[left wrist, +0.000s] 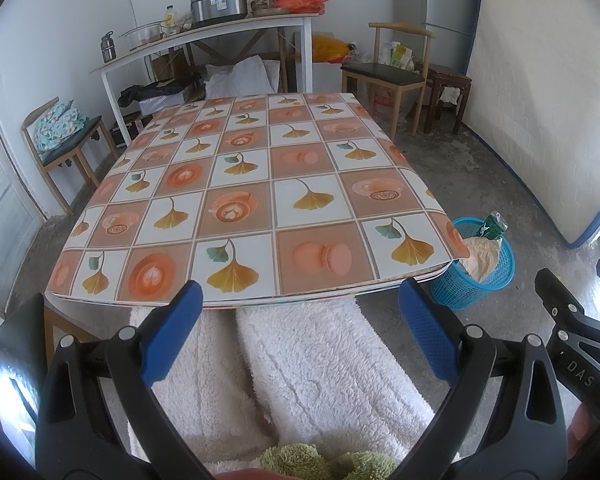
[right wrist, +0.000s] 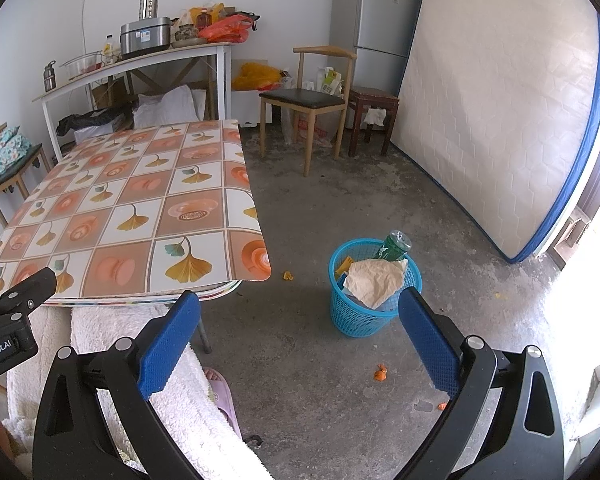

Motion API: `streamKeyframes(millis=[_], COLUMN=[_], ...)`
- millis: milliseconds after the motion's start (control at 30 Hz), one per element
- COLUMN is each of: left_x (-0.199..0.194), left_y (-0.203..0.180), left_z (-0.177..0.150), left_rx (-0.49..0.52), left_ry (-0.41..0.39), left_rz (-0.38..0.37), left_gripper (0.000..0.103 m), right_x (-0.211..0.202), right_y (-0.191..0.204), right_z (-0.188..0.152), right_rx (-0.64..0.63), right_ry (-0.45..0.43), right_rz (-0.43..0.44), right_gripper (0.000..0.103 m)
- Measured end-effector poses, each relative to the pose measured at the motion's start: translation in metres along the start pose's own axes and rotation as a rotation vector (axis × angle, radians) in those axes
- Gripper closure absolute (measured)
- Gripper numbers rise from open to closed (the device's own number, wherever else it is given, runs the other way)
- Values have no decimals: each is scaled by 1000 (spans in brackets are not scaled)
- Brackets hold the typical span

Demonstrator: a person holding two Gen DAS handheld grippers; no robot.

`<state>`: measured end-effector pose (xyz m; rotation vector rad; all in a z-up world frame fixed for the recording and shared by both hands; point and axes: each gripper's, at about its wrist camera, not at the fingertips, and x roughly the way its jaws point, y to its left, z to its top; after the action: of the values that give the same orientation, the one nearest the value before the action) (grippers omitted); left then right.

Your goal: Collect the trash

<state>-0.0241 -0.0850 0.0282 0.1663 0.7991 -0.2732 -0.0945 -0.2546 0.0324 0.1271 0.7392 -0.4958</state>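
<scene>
A blue plastic basket point(right wrist: 370, 316) stands on the floor to the right of the table; it also shows in the left wrist view point(left wrist: 480, 280). It holds crumpled beige paper point(right wrist: 374, 280), a green can point(right wrist: 394, 246) and other scraps. Small orange scraps point(right wrist: 380, 373) lie on the floor near it. My left gripper point(left wrist: 300, 304) is open and empty, held over the person's lap at the table's near edge. My right gripper point(right wrist: 300, 316) is open and empty, above the floor just in front of the basket.
The table point(left wrist: 260, 184) has a tile-patterned cloth. Wooden chairs point(right wrist: 304, 100) stand around it. A side table with pots point(right wrist: 140, 56), a fridge point(right wrist: 374, 16) and a leaning mattress point(right wrist: 496, 112) line the back and right.
</scene>
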Motion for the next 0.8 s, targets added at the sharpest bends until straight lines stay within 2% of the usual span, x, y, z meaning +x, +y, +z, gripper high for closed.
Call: streamKeyframes(millis=[800], left_x=[0], left_y=[2], left_z=[0], left_rx=[0], left_ry=[1], left_rz=[1], left_gripper=[9], right_x=[0], right_y=[1], right_z=[-1], right_rx=[0], right_ry=[-1], right_rz=[-1], right_gripper=[7])
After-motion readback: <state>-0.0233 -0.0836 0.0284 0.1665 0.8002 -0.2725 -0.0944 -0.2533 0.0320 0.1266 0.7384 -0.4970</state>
